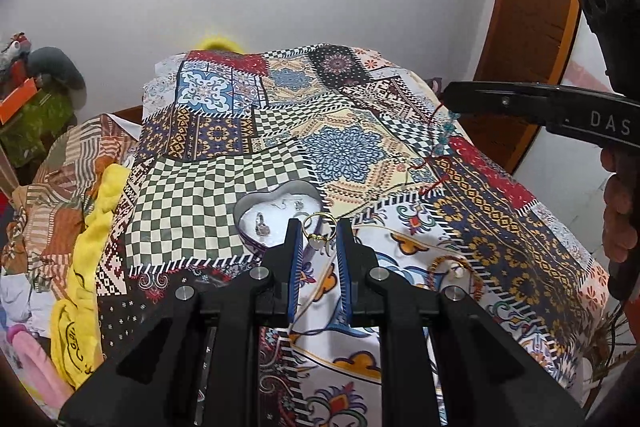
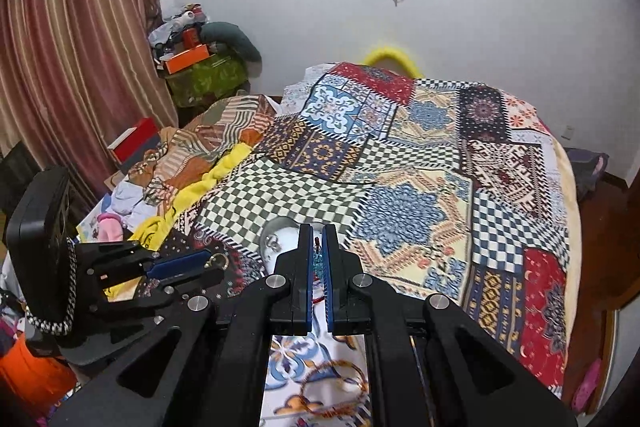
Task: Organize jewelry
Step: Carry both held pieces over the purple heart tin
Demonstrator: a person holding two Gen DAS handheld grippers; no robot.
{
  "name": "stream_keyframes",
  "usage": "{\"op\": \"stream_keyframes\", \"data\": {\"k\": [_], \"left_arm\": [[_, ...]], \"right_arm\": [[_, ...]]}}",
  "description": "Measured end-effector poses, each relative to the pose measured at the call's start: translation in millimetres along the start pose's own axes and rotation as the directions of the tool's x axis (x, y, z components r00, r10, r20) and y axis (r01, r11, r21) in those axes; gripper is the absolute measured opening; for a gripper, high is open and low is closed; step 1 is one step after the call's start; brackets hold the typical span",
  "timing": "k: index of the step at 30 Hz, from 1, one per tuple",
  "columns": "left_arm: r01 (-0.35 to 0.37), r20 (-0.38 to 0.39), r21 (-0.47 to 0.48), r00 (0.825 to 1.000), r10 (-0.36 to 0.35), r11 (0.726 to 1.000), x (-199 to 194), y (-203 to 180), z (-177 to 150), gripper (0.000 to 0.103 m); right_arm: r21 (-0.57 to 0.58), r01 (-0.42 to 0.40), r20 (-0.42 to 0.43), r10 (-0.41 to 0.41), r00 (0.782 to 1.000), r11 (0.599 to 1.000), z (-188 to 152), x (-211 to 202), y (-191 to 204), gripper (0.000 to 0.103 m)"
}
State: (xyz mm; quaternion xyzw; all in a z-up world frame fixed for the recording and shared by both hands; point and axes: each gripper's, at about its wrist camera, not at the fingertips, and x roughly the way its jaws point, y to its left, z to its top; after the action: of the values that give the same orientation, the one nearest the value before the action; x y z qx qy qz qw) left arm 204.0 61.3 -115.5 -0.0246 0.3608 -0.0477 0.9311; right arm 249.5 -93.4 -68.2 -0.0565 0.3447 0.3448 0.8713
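A heart-shaped tin (image 1: 245, 223) with a white lining lies on the patchwork bedspread and holds small silver pieces (image 1: 262, 224). My left gripper (image 1: 319, 233) is shut on a gold ring (image 1: 318, 227) just right of the tin's edge. My right gripper (image 2: 318, 239) is shut on a red cord bracelet with turquoise beads (image 2: 318, 261). In the left wrist view that bracelet (image 1: 438, 139) hangs from the right gripper (image 1: 452, 99) above the bed. The left gripper with the ring (image 2: 218, 261) shows at the left of the right wrist view. The tin (image 2: 276, 241) is partly hidden behind the right fingers.
A braided orange bracelet (image 1: 454, 273) lies on the bedspread (image 1: 360, 147) to the right of the left gripper; it also shows in the right wrist view (image 2: 332, 385). A yellow cloth (image 1: 92, 251) and piled clothes lie along the bed's left side. A wooden door (image 1: 532, 7) is at right.
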Motion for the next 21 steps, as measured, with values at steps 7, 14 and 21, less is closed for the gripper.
{"op": "stream_keyframes", "data": {"k": [7,14,21], "left_arm": [[-0.022,-0.012,-0.029,1.000,0.022,0.999,17,20,3,0.016],[-0.047,-0.019,-0.069,0.999,0.045,0.997,34,45,4,0.016],[-0.043,-0.055,-0.102,0.998,0.038,0.994,57,60,-1,0.016]], "right_arm": [[-0.010,-0.035,-0.022,0.035,0.999,0.999,9,26,11,0.004],[-0.009,-0.054,-0.058,0.054,0.997,0.998,14,51,17,0.004],[0.004,-0.066,-0.116,0.066,0.991,0.998,17,82,16,0.004]]}}
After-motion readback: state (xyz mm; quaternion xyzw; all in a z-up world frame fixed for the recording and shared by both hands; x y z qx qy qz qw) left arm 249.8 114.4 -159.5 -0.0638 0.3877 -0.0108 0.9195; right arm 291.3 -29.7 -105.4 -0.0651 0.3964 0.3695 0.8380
